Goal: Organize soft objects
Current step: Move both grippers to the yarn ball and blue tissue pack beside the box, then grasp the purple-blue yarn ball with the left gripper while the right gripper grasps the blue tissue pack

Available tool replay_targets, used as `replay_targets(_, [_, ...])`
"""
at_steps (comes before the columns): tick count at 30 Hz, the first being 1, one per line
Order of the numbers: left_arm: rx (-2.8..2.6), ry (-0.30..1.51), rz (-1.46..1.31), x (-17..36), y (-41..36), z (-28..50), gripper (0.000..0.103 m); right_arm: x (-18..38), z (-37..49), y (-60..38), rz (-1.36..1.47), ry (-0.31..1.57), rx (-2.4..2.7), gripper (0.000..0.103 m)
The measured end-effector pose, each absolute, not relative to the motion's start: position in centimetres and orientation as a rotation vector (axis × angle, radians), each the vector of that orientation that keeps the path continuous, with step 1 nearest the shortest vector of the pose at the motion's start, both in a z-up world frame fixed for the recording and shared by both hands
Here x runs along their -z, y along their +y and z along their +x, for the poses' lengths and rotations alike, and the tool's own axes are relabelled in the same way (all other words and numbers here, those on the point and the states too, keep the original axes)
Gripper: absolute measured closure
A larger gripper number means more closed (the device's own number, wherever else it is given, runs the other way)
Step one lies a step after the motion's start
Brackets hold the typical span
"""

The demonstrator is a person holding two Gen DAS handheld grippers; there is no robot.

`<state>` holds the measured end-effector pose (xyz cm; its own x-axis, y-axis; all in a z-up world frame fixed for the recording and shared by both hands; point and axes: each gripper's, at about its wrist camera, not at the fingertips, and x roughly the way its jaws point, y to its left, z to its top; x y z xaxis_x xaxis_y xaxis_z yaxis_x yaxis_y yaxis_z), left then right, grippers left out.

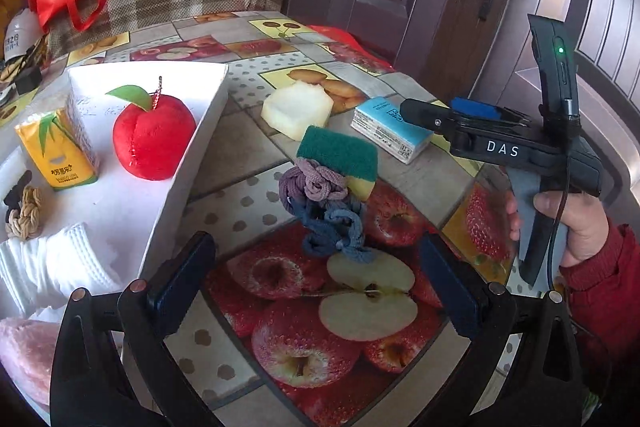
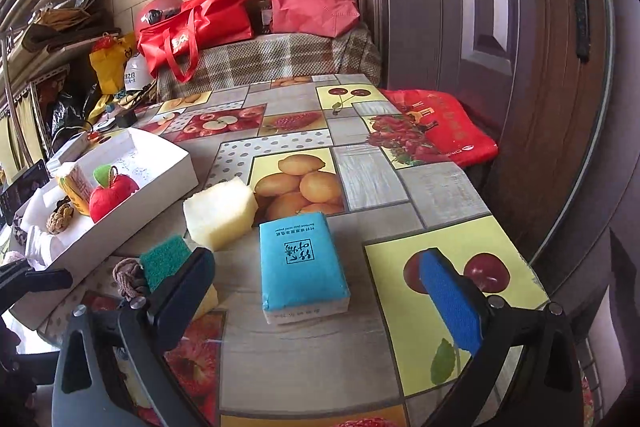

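Here the left claw (image 1: 316,291) hangs wide open and empty above the bench (image 1: 256,203), which is covered in an oilcloth printed with fruit pictures, and its two dark padded fingers frame a knotted bundle of purple and blue cord (image 1: 324,211) lying ahead of them. Touching the far side of that bundle is a yellow kitchen sponge with a green scouring top (image 1: 344,157), and beyond it sit a pale cream block of foam (image 1: 298,109) and a flat tissue pack in a blue wrapper (image 1: 390,129). To the left stands a shallow white cardboard box (image 1: 192,147) that holds a red plush apple with a green leaf (image 1: 154,137), a yellow tissue pack (image 1: 56,155), a tan knotted rope piece (image 1: 26,213) and a white ribbed cloth (image 1: 56,259). The right claw (image 2: 320,297), held by a hand (image 1: 576,223) in a red sleeve, is likewise spread wide with nothing between its blue pads, and the blue tissue pack lies on the bench between its fingers without touching either. At the back of the room, red carrier bags (image 2: 200,23) rest on a plaid-covered surface.
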<state>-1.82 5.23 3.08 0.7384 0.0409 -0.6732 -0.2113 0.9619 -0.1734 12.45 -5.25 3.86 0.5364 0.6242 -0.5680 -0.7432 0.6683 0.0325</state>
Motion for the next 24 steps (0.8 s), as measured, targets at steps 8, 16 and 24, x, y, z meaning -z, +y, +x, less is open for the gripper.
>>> replay_targets(8, [-0.178, 0.827, -0.113, -1.9, 3.3, 1.3, 0.017, -1.6, 15.1, -3.1, -0.260, 0.792, -0.865, 0.050])
replay_targets(16, [-0.160, 0.845, -0.103, -1.3, 3.5, 1.6, 0.079, -1.9, 14.8, -3.1, -0.270, 0.774, -0.868, 0.053])
replay_targets(24, [-0.168, 0.594, -0.094, -4.4, 2.9, -2.0, 0.082, -4.0, 13.9, -5.8, -0.147, 0.613, -0.835, 0.053])
